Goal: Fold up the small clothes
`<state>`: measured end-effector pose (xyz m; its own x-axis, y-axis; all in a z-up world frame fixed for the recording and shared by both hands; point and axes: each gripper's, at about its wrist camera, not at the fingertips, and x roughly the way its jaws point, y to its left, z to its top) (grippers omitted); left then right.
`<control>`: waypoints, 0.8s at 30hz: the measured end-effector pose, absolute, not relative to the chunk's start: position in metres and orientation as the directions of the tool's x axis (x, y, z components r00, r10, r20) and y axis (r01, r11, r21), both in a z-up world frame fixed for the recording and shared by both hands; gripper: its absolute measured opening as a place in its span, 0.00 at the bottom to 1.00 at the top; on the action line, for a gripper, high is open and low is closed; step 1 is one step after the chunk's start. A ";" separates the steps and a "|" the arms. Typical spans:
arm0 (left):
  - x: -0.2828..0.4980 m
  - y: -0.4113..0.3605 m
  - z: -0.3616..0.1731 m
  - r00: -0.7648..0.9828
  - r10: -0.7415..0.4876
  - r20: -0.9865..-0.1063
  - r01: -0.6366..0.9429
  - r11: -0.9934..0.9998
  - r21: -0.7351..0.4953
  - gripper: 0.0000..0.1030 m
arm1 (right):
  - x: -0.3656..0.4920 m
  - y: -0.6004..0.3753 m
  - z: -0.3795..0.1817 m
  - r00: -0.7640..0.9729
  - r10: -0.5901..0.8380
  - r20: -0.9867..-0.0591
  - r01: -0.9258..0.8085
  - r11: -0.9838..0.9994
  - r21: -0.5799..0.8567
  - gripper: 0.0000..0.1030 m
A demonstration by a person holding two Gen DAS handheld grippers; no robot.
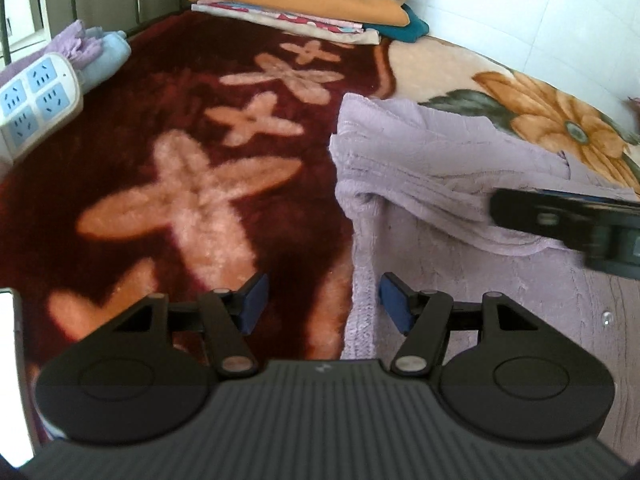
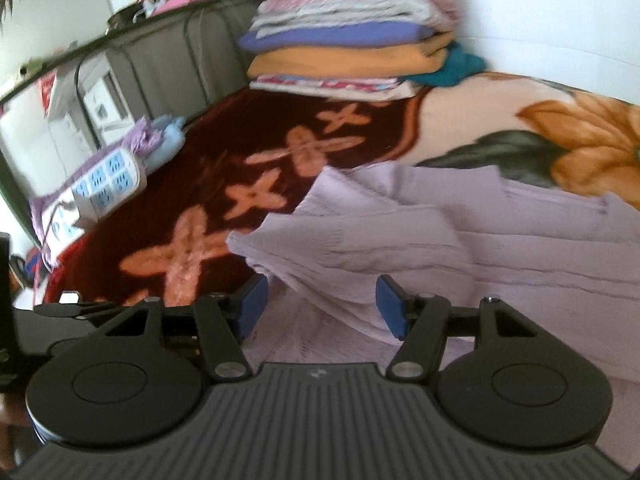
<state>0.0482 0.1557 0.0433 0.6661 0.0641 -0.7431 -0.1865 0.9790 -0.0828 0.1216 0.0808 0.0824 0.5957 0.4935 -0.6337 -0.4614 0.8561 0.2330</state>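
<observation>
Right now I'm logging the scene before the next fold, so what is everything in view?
lilac knit garment: one, pale purple, partly folded on the right of the blanket
blanket: one, dark red with pink flowers and a cream area with an orange flower, covering the bed
stack of folded bedding: one pile, pink, blue, orange, teal, far end by the wall
power strip: one, white with blue sockets, left edge
small cloths: purple and light blue, beside the strip
left gripper: jaws open, empty
right gripper: jaws open, above the garment
</observation>
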 end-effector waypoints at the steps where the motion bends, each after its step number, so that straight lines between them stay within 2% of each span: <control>1: 0.049 0.156 0.043 0.666 0.062 -0.744 -0.185 0.979 -0.085 0.62 | 0.126 0.087 0.079 0.592 0.493 -0.637 -0.468 0.854 0.227 0.65; 4: 0.050 0.156 0.041 0.666 0.056 -0.744 -0.180 0.980 -0.088 0.62 | 0.140 0.101 0.070 0.593 0.484 -0.643 -0.465 0.858 0.216 0.64; 7: 0.051 0.156 0.040 0.668 0.055 -0.743 -0.178 0.980 -0.088 0.62 | 0.155 0.113 0.062 0.582 0.486 -0.652 -0.466 0.856 0.222 0.52; 9: 0.051 0.156 0.040 0.667 0.053 -0.744 -0.179 0.980 -0.090 0.62 | 0.162 0.119 0.058 0.566 0.493 -0.661 -0.479 0.849 0.224 0.40; 11: 0.052 0.155 0.040 0.667 0.053 -0.743 -0.176 0.981 -0.088 0.62 | 0.167 0.122 0.055 0.543 0.505 -0.670 -0.491 0.839 0.235 0.34; 19: 0.055 0.154 0.038 0.669 0.052 -0.742 -0.177 0.980 -0.091 0.62 | 0.168 0.133 0.052 0.543 0.498 -0.676 -0.528 0.829 0.186 0.33; 20: 0.055 0.154 0.038 0.669 0.053 -0.741 -0.179 0.980 -0.092 0.62 | 0.167 0.134 0.052 0.548 0.493 -0.675 -0.533 0.828 0.172 0.19; 21: 0.055 0.154 0.038 0.670 0.054 -0.741 -0.180 0.979 -0.091 0.62 | 0.166 0.135 0.051 0.547 0.500 -0.671 -0.545 0.822 0.168 0.09; 24: 0.057 0.154 0.039 0.672 0.055 -0.739 -0.176 0.981 -0.087 0.62 | 0.166 0.126 0.056 0.567 0.517 -0.642 -0.532 0.824 0.193 0.06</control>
<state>0.0574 0.1536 0.0391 0.6720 0.0550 -0.7385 -0.1760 0.9805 -0.0871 0.1656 0.1264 0.0561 0.5667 0.5167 -0.6418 -0.5324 0.8241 0.1934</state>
